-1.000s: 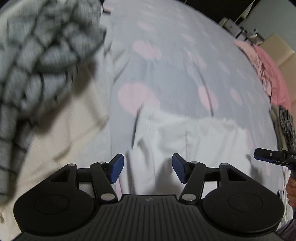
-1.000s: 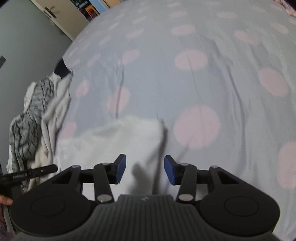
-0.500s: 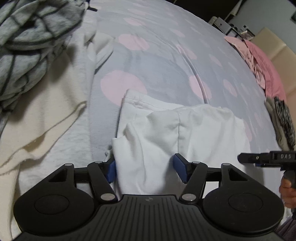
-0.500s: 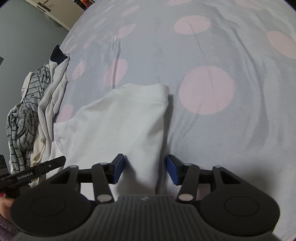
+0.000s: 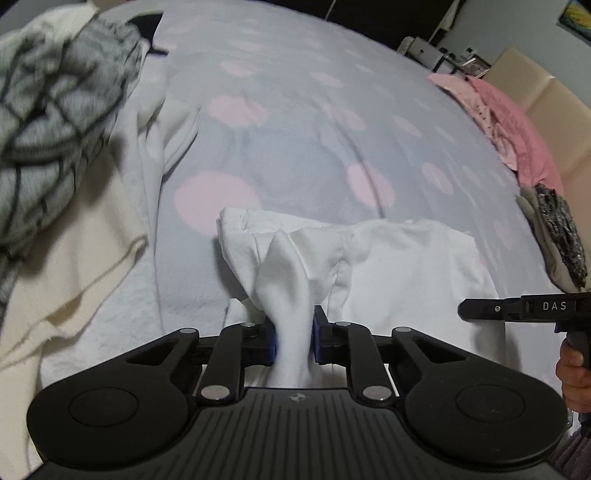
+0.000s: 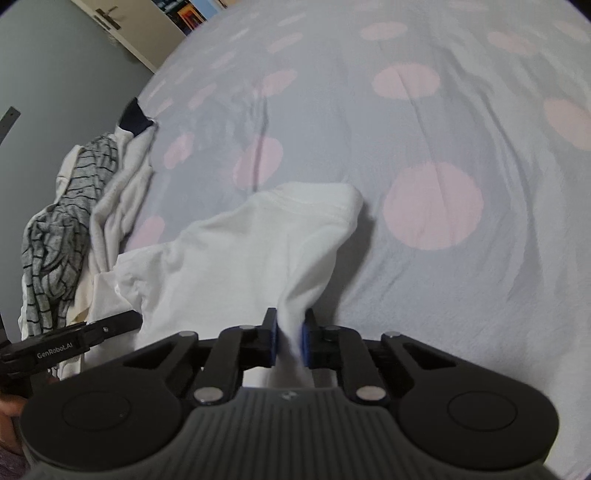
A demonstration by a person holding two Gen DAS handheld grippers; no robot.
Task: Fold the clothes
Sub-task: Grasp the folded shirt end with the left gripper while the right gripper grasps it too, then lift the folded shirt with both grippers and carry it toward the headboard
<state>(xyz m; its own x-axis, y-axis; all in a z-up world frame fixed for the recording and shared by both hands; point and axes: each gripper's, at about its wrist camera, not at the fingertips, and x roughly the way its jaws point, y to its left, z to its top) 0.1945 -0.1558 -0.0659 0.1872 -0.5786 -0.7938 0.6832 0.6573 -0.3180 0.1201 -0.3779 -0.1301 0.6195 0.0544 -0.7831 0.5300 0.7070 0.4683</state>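
- A bed (image 5: pixel 332 122) in a grey sheet with pink dots fills both views.
- White garment (image 5: pixel 406 266) lies near its front edge; left gripper (image 5: pixel 294 338) and right gripper (image 6: pixel 287 341) have just closed, fingers pinching its cloth.
- Only the left view shows pink bedding (image 5: pixel 513 125); only the right shows a door (image 6: pixel 122 29).

The bedsheet (image 5: pixel 295 122) was pale grey with pink dots. The garment (image 5: pixel 406 266) was white. A grey top (image 5: pixel 48 122) carried black lines; a blanket (image 5: pixel 517 122) was pink.
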